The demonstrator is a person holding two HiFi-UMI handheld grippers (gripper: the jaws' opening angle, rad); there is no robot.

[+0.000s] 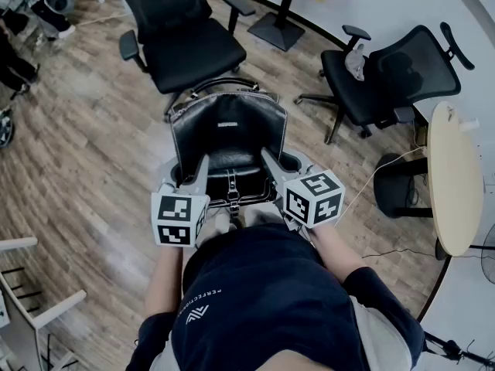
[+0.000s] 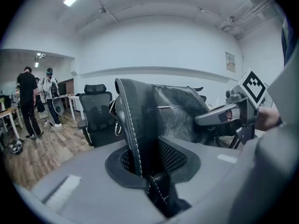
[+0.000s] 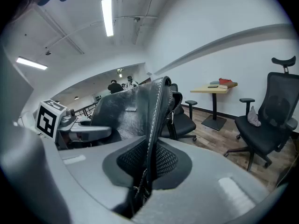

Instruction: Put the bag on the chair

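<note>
Bag (image 1: 228, 134) is black leather with white stitching, handles (image 1: 224, 85) drooping at its far side; we have it in the air in front of us, pinched from both sides, not yet on anything.

Left gripper (image 2: 148, 169) has its jaws narrow and clamped on the left stitched side edge; right gripper (image 3: 144, 169) is nearly closed on the right side edge; both pads bite leather, nothing else sits between them.

Handling, as we judge it: leather looks thick but soft, so the body will likely sag and fold between the two pinches; smooth surface, so some slip risk under its own weight; not fragile, probably moderate weight. Stitched side edges are the stiffest part and the right place to hold; the handles are the alternative, but they'd let the bag swing.

Chair (image 1: 193, 49) stands straight ahead, black seat bare, armrests either side; the bag's far edge is just short of the seat's front in the head view. Second chair (image 1: 371, 83) is off to the right, with something pale on its seat; wood floor (image 1: 93, 145) is all around.
</note>
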